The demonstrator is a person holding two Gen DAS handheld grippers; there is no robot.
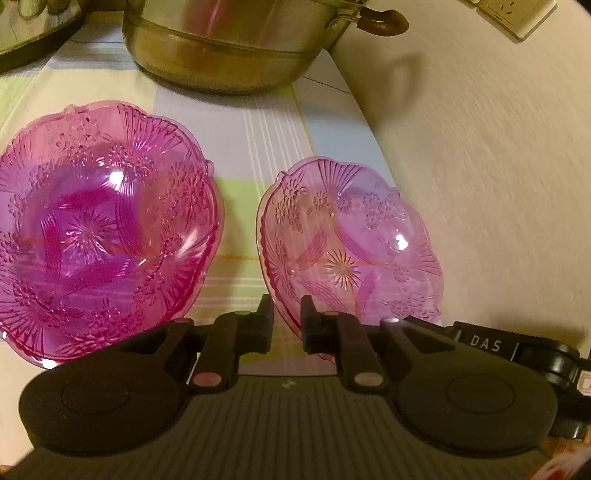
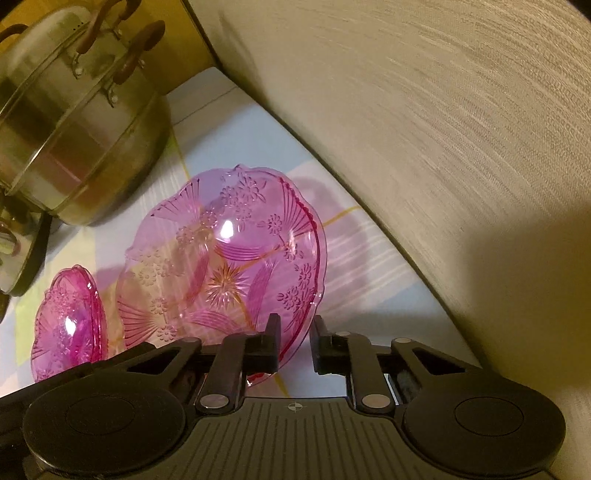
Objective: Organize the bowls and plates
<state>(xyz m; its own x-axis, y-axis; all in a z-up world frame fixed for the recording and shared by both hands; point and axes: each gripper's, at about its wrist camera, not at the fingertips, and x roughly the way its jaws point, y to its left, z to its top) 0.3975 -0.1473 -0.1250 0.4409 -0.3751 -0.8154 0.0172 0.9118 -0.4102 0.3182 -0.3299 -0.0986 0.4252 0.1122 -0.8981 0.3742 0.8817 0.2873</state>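
Both claws are down at the same dish here, the pale pink bowl (image 1: 351,240), a clear pressed-glass piece with flowers and a starburst in its floor, sitting near the right edge of the surface (image 1: 251,147) just beside the beige wall (image 1: 480,184). The left claw (image 1: 288,321) is pinched down to a narrow slot and the bowl's near rim runs right through it, so it has that rim in its grip. Over to the right claw (image 2: 295,332), which is also drawn in tight around the near rim. The glass edge lies against one finger, and a sliver of cloth shows next to the other, so I can't say whether this one truly bites or only brackets the rim. The bowl looks tipped rather than flat, and it throws a soft purple shadow across the checked cloth towards the wall. Whether its base still touches the cloth, I can't tell. Just to its left, apart from it with a strip of cloth between, sits the deep pink bowl (image 1: 96,236), same pattern, much richer colour, and no claw is on it. At the back of the surface stands a big steel pot (image 1: 221,48) with brown handles, well clear of both bowls, and a wall socket (image 1: 517,14) peeks in at the top corner.
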